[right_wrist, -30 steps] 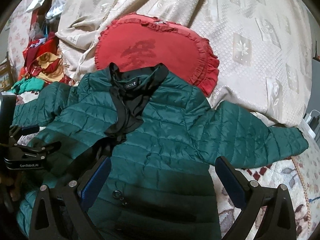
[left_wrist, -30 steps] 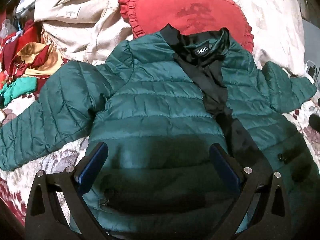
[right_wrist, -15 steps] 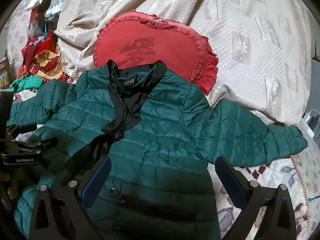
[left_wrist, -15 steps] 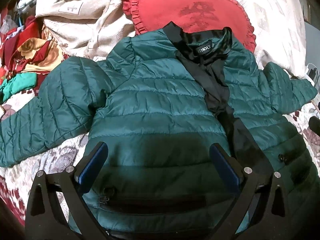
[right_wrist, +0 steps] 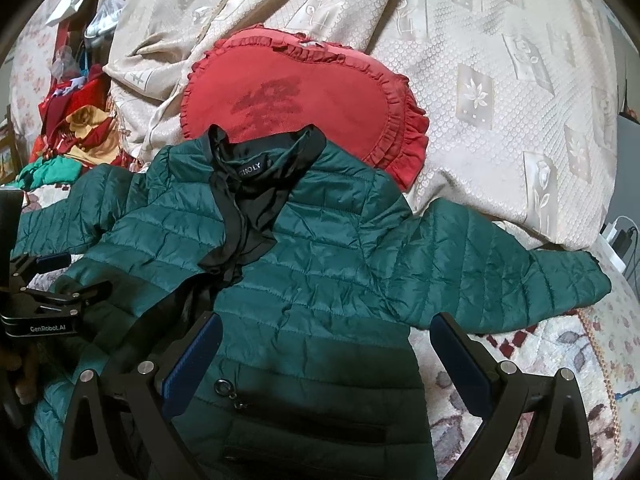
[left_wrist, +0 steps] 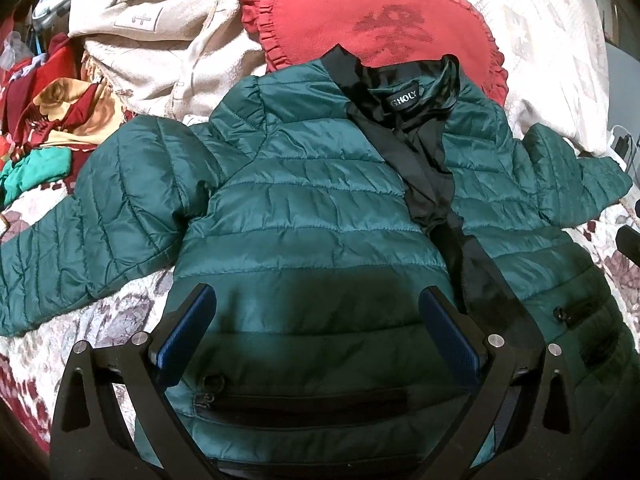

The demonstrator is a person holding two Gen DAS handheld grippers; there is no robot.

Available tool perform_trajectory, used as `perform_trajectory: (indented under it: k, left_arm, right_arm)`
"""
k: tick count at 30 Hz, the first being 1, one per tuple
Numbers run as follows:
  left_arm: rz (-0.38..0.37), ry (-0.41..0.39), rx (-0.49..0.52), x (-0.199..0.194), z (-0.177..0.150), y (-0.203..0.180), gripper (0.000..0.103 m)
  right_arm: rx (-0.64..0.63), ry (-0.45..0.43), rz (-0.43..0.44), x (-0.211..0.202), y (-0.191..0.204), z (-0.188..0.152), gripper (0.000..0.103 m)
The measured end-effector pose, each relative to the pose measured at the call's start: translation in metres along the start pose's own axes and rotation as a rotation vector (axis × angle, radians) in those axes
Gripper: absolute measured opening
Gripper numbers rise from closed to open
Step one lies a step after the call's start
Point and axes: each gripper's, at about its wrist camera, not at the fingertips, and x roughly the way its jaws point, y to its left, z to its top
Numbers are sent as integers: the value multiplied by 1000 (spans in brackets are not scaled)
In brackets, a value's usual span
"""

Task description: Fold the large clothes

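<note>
The dark green quilted puffer jacket (left_wrist: 312,216) lies front-up on the floral bedspread (right_wrist: 560,344), sleeves out, ready for folding (collar touching the red heart-shaped pillow (left_wrist: 380,20)); my left tongs (left_wrist: 316,332) and right tongs (right_wrist: 328,356) hover spread, empty

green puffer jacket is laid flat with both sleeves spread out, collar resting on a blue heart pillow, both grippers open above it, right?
Only the pillow's colour is wrong. The heart pillow under the collar is red, as the right wrist view shows. The green puffer jacket does lie flat with sleeves spread, and the left gripper and right gripper are open above it.
</note>
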Motion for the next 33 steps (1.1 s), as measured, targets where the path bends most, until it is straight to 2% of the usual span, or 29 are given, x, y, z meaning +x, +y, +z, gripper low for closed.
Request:
perform_trajectory:
  k: [33]
  left_arm:
    - [-13, -16, -8, -2, 1, 0, 102]
  right_arm:
    - [12, -7, -13, 0, -4, -1, 103]
